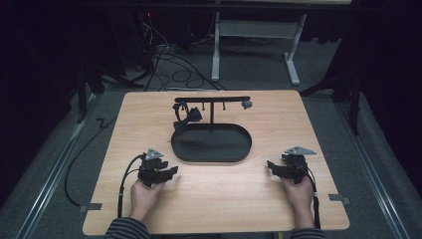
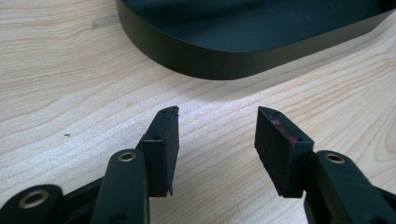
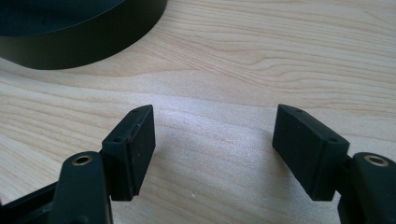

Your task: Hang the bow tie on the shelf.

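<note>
While both grippers rest idle: black oval tray (image 1: 211, 144) at table centre, bare.
Left gripper (image 2: 217, 140) and right gripper (image 3: 215, 144) are held low over the wooden table (image 1: 249, 199), jaws parted, nothing gripped, flanking the tray. Risk judged: the tray rim or the hanger stand (image 1: 211, 102) with its dark items may be knocked by a careless reach.

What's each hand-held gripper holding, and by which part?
Nothing. The left hand-held gripper and right hand-held gripper are both open over bare table, near the black tray.
</note>
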`<state>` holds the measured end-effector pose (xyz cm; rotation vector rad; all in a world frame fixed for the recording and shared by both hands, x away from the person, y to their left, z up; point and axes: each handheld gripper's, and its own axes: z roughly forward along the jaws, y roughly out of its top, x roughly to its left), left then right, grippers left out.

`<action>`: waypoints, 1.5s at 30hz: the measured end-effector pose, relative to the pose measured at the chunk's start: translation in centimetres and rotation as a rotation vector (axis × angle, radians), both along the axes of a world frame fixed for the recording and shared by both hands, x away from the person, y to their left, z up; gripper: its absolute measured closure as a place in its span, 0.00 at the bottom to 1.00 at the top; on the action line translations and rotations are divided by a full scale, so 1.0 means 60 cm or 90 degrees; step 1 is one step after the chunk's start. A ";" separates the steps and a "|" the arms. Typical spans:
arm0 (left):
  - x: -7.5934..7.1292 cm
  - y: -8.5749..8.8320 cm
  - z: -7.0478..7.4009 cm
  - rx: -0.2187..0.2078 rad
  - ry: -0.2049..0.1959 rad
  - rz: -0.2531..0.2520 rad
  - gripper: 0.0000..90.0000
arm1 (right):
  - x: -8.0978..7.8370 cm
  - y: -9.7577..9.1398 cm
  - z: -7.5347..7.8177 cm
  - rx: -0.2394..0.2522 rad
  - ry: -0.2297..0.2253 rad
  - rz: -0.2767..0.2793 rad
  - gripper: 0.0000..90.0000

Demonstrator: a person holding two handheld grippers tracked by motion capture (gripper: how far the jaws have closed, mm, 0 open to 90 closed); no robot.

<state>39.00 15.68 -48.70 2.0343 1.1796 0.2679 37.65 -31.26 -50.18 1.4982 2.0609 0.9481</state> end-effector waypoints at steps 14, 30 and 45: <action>0.005 -0.011 -0.010 0.013 -0.008 0.004 0.56 | 0.000 0.000 0.000 0.000 0.000 0.000 0.35; 0.009 -0.018 -0.018 0.027 -0.016 0.007 0.56 | 0.000 0.000 0.000 -0.001 0.001 0.000 0.35; 0.001 -0.032 -0.024 0.073 -0.065 -0.002 0.52 | 0.000 0.000 0.000 -0.002 0.001 0.000 0.35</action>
